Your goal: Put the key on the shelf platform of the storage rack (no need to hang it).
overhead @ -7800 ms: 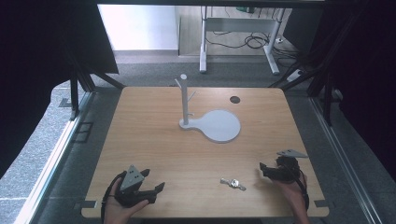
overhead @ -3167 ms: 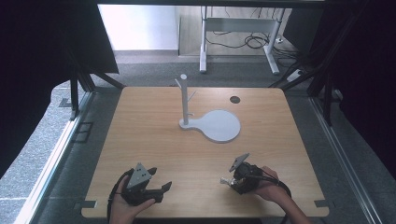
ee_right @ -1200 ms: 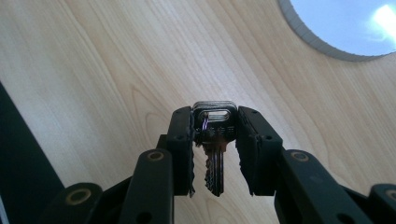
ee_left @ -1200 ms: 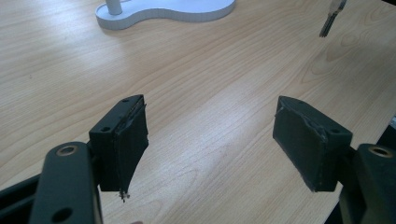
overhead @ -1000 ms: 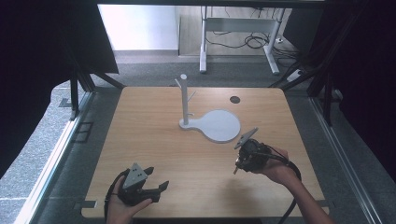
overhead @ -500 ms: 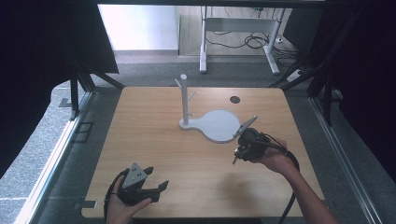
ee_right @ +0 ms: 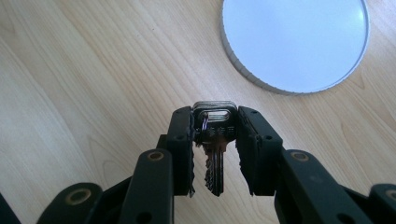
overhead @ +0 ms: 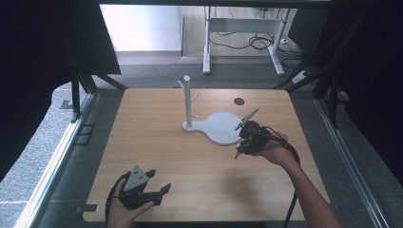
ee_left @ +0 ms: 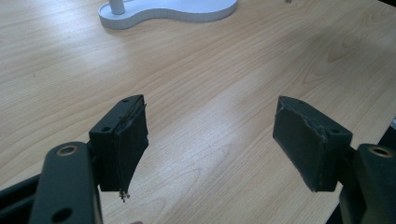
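My right gripper [ee_right: 214,126] is shut on a set of metal keys [ee_right: 214,140], pinched by their heads with the blades hanging toward the camera. In the high view this right gripper [overhead: 241,145] hovers just off the right edge of the white stand's round base [overhead: 223,126]. The same round base [ee_right: 294,42] lies just ahead of the keys. The stand's upright post [overhead: 188,99] with short pegs rises at the base's left end. My left gripper [overhead: 159,183] rests at the table's near left edge, its jaws open and bare, and the left gripper [ee_left: 210,144] shows only wood between its pads.
The light wooden table [overhead: 157,142] has a dark round hole [overhead: 239,101] near its far right corner. Black frame struts and dark curtains flank both sides. A desk's legs and cables stand on the floor beyond the far edge.
The right gripper has carried the keys up and away from the near edge to the white base's right side. The left gripper has stayed put.
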`<act>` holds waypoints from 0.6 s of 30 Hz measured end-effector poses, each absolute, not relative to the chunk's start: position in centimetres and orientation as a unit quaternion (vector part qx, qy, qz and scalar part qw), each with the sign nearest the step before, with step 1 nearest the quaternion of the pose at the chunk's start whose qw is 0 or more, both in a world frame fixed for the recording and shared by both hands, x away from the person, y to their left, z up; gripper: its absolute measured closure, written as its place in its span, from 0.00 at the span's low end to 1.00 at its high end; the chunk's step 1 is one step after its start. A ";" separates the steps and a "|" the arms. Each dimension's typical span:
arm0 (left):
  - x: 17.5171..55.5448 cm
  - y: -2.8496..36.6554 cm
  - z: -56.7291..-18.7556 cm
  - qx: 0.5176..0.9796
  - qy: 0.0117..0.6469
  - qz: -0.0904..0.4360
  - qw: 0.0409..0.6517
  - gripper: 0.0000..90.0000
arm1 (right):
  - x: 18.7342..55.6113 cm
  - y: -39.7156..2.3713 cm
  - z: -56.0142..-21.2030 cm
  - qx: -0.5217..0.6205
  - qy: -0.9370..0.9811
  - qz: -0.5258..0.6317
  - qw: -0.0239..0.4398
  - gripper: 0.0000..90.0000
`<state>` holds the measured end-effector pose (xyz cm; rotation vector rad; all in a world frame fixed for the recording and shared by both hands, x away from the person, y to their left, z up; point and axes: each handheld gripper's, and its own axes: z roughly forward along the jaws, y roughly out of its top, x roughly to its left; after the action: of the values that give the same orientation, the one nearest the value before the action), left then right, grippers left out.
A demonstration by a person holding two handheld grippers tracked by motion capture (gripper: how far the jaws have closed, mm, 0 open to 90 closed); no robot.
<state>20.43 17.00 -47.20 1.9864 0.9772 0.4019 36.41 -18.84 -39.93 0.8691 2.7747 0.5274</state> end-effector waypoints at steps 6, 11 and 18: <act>20.4 17.0 -47.2 0.797 0.392 0.161 0.431 0.30 | 37.5 -18.7 -39.8 0.302 0.932 0.178 0.088 0.76; 20.5 17.0 -47.3 0.797 0.392 0.161 0.431 0.30 | 38.1 -18.6 -39.8 0.302 0.933 0.178 0.088 0.76; 20.4 17.1 -47.2 0.796 0.392 0.162 0.432 0.30 | 39.1 -18.5 -39.7 0.313 0.929 0.179 0.086 0.76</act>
<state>20.44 17.09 -47.21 1.9845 0.9782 0.4028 39.05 -18.48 -39.74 0.9314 2.7680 0.5331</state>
